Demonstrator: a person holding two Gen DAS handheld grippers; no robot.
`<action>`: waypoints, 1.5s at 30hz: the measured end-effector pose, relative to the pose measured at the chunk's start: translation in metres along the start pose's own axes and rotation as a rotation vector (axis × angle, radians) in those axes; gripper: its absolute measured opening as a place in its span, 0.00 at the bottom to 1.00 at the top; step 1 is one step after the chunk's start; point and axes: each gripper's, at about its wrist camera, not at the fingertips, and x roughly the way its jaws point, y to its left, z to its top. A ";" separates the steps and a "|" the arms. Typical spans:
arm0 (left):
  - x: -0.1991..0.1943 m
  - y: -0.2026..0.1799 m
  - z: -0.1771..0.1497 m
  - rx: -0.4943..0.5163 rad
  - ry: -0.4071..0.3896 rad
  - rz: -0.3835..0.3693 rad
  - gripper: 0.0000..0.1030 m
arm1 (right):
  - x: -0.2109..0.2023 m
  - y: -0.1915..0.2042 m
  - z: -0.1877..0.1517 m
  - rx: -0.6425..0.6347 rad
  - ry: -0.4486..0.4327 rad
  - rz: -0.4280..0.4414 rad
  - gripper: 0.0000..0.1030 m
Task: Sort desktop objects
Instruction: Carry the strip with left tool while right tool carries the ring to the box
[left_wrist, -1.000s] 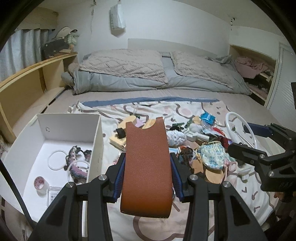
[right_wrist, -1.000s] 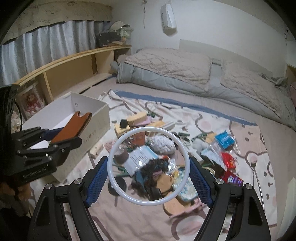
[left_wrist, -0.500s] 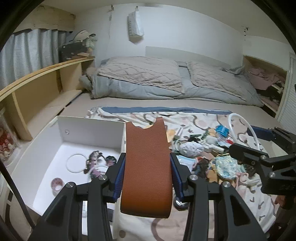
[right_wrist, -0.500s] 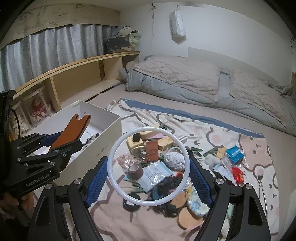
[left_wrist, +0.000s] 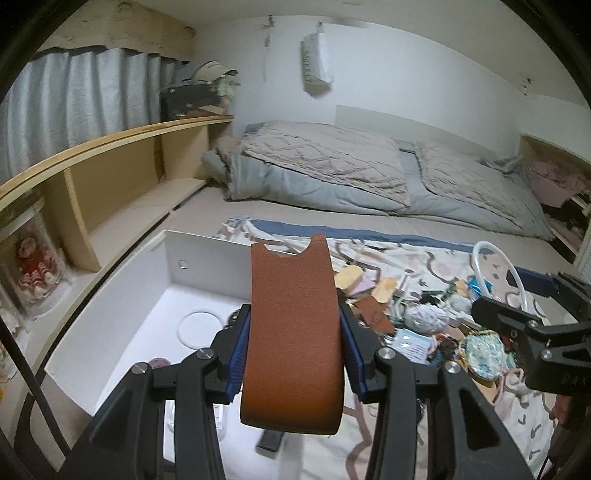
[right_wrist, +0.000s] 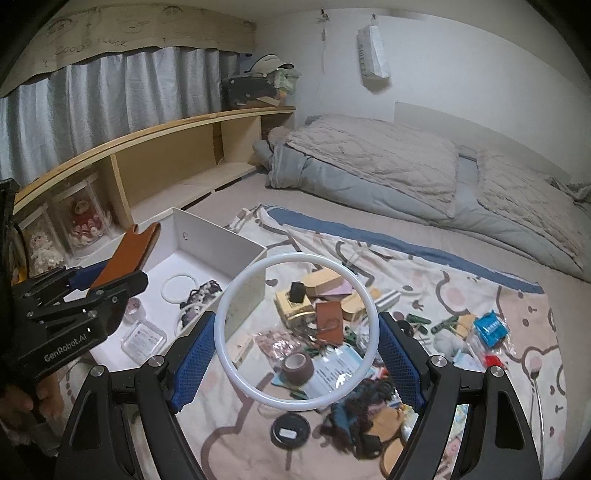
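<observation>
My left gripper (left_wrist: 293, 354) is shut on a brown leather case (left_wrist: 293, 332), which stands up between the blue pads above the near right corner of the white box (left_wrist: 207, 258). The same case (right_wrist: 127, 254) shows in the right wrist view over the box (right_wrist: 218, 236). My right gripper (right_wrist: 297, 354) is shut on a white ring (right_wrist: 295, 264), held upright over the patterned mat (right_wrist: 461, 295), just right of the box. A pile of small objects (right_wrist: 325, 332) lies on the mat behind the ring. In the box lie another white ring (left_wrist: 199, 326), hair ties and a tape roll.
The mat lies on a bed with grey quilts (left_wrist: 332, 166) at the back. A wooden shelf (left_wrist: 110, 173) runs along the left, with dolls in clear cases (right_wrist: 85, 221). A person's hand (right_wrist: 40, 398) holds the left gripper. A dark round lid (right_wrist: 290, 430) lies near the front.
Both grippers have moved left and a little up. The leather case now hangs over the box's corner, and the ring has come closer to the box. Both grips are unchanged.
</observation>
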 end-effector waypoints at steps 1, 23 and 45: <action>0.000 0.005 0.001 -0.010 -0.005 0.011 0.43 | 0.002 0.002 0.002 -0.001 0.000 0.003 0.82; 0.019 0.081 -0.007 -0.081 0.015 0.206 0.43 | 0.040 0.068 0.025 -0.050 -0.005 0.116 0.82; 0.045 0.127 -0.026 -0.097 0.098 0.342 0.43 | 0.066 0.124 0.028 -0.106 0.013 0.214 0.82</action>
